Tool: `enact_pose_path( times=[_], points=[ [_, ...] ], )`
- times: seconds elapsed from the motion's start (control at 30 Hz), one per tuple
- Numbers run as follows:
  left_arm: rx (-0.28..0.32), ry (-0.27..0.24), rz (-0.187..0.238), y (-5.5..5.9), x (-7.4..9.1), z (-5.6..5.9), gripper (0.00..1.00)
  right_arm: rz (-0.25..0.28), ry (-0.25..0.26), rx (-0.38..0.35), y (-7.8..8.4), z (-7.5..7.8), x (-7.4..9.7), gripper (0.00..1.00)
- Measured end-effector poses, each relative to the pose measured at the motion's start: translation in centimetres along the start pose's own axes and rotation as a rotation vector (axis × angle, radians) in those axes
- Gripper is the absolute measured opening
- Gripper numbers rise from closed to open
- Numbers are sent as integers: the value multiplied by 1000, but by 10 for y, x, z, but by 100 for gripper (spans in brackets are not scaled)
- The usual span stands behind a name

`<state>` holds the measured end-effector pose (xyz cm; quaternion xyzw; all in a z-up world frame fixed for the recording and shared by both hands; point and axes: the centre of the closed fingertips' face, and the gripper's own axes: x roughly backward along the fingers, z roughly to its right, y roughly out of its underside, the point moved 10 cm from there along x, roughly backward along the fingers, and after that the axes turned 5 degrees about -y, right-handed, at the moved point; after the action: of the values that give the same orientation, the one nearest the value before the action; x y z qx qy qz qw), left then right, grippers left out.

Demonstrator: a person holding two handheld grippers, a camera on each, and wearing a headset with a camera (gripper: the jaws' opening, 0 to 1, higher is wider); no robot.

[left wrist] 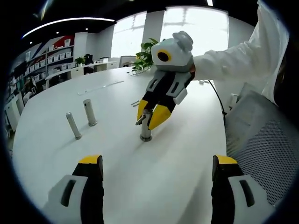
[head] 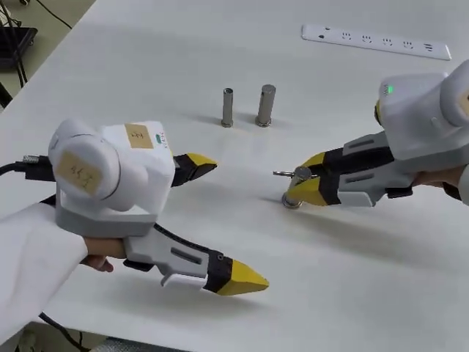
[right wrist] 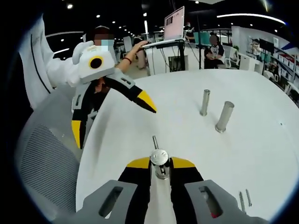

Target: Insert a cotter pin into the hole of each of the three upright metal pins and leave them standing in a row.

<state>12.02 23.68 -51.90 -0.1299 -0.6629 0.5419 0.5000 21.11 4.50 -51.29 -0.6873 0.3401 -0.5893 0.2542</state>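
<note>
The surface point(head: 146, 66) is smooth, matte white. On it stand two plain grey steel cylinders, well apart from the grippers: a slimmer metal pin point(head: 228, 107) and, just beside it, a thicker metal pin point(head: 265, 105), both upright.

The right gripper point(head: 302, 188) comes in low from the right, its white shell and yellow-tipped black jaws lying nearly level with the surface. The jaws are pressed on a third metal pin point(head: 297, 189), a short steel cylinder whose base touches the surface. A thin cotter pin point(head: 283, 174) juts sideways from near its top. In the right gripper view the round top of this pin sits right between the jaws, with the cotter pin pointing away.

The left gripper point(head: 223, 220) is held by a white-sleeved arm at the near left. It points toward the right gripper, near it but apart, its jaws spread wide and holding nothing.

Two loose cotter pins point(right wrist: 242, 201) lie flat on the surface beside the right gripper. A white power strip point(head: 375, 40) lies at the far edge.
</note>
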Motion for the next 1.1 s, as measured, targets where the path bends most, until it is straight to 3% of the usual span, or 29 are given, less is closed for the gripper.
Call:
enact_pose_path(
  times=[0.13,0.23,0.33,0.53,0.83,1.1],
  points=[
    [-1,-15,-5,1,2,-2,96,10,9,-33,-4,3,0,8],
    [-3,-30,-6,2,4,-5,98,-8,14,24,-7,7,-1,8],
    [-2,-35,-5,3,6,-6,98,-8,21,18,-10,12,-2,8],
    [10,-53,-3,2,9,-9,97,26,99,4,-20,20,-13,8],
    [21,-75,13,0,13,-12,97,40,102,29,-30,18,-28,8],
    [39,-76,14,-2,16,-12,94,44,112,22,-30,21,-29,8]
  ],
)
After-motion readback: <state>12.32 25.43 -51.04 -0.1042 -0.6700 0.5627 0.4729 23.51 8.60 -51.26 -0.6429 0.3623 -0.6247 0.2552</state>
